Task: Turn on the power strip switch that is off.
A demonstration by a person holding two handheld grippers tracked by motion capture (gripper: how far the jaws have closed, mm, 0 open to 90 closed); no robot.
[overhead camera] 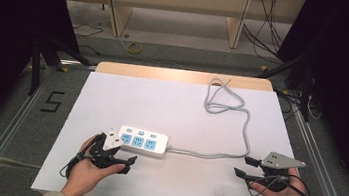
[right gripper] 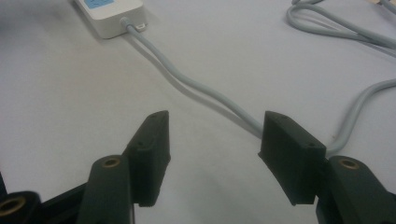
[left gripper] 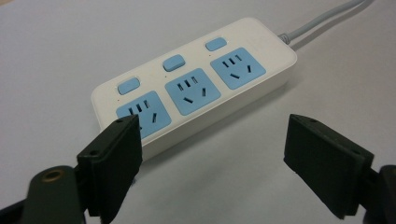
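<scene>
A white power strip [overhead camera: 143, 141] with three blue sockets lies near the table's [overhead camera: 171, 107] front-left. The left gripper [left gripper: 210, 154], jaws spread and empty, hovers just beside it; the right gripper [right gripper: 212, 154], likewise released, hangs over the grey cord [right gripper: 205, 91]. Seemingly an approach; the next move needs closing in.

One camera is looking down from above my side of the bench [overhead camera: 182, 104]; my two claw cameras are skimming close, both sharing the power strip [left gripper: 194, 84].
</scene>
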